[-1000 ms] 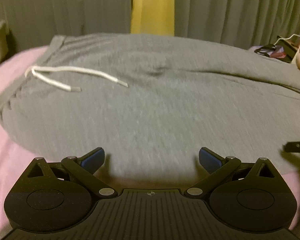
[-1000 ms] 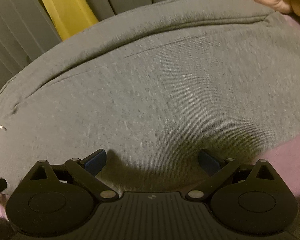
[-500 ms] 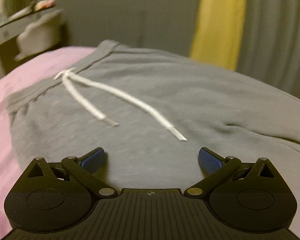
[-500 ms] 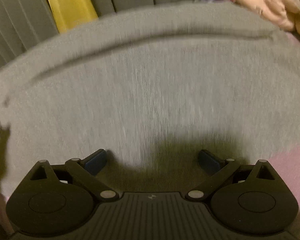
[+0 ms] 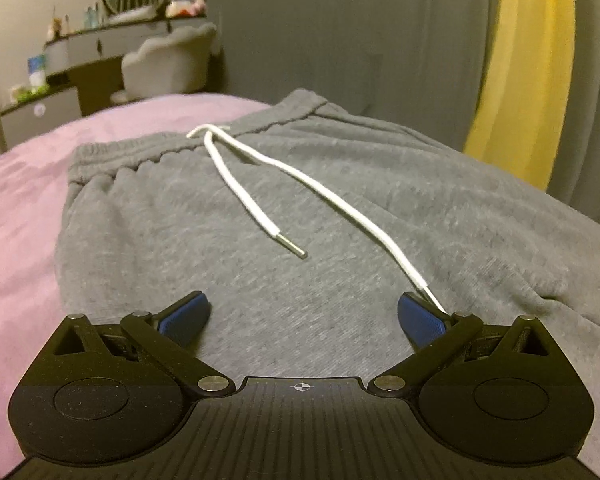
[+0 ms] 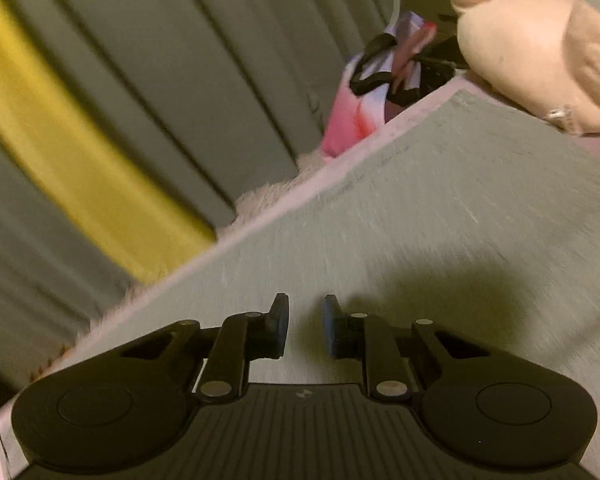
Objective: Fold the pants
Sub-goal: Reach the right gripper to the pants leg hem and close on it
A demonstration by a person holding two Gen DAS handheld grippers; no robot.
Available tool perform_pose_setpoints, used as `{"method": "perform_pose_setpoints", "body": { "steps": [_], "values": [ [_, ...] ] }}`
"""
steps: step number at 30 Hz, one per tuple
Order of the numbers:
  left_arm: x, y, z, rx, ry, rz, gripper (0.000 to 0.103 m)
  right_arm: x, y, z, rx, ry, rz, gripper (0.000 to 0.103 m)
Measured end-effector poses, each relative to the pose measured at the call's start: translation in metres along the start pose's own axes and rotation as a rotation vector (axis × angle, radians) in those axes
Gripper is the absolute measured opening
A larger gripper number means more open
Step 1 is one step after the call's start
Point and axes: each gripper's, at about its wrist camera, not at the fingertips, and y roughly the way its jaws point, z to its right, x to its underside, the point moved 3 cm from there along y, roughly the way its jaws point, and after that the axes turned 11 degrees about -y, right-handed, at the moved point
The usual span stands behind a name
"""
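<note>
On pink bed [image 5: 16,208], grey pants [image 5: 260,264] lay flat, drawstring [image 5: 240,192] loose. Our left gripper [image 5: 303,314] hung wide open near waistband; right gripper [image 6: 306,322] had just narrowed, nothing between pads. We judged fold unstarted; next needed waistband grasp.

Both units same build: matte black plastic, ribbed centre deck, two round discs at the sides, silver pivot pins on the scissor linkages. Left gripper [image 5: 303,316]: blue textured pads [image 5: 184,314], small crosshair mark on the deck's front edge. Right gripper [image 6: 306,326]: pads [image 6: 331,320] look dark blue in shadow, small logo on the deck edge.
</note>
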Motion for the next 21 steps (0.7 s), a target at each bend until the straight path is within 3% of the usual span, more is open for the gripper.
{"method": "perform_pose_setpoints", "body": {
  "steps": [4,8,10,14,17,18,20,21],
  "values": [
    [0.007,-0.004,0.008,-0.037,0.056,0.059,0.103,-0.023,0.038,-0.002,0.024,0.072,-0.034,0.031],
    [0.007,-0.003,0.007,-0.032,0.049,0.059,0.103,-0.043,0.073,-0.008,0.101,0.088,-0.050,0.037],
    [0.009,-0.003,0.008,-0.035,0.053,0.064,0.103,-0.052,0.084,-0.011,0.120,0.091,-0.040,0.046],
    [0.011,-0.003,0.008,-0.038,0.057,0.073,0.103,-0.054,0.111,-0.007,0.186,0.103,-0.107,0.047],
    [0.012,-0.004,0.008,-0.036,0.056,0.078,0.103,-0.056,0.113,-0.005,0.222,0.109,-0.098,0.039],
    [0.012,-0.004,0.008,-0.034,0.054,0.078,0.103,-0.056,0.111,-0.004,0.239,0.097,-0.094,0.028],
    [0.011,-0.003,0.007,-0.028,0.045,0.075,0.103,-0.052,0.106,-0.001,0.231,0.074,-0.083,0.019],
    [0.011,-0.003,0.007,-0.025,0.042,0.074,0.103,-0.051,0.101,0.001,0.219,0.071,-0.071,0.009]
  ]
}}
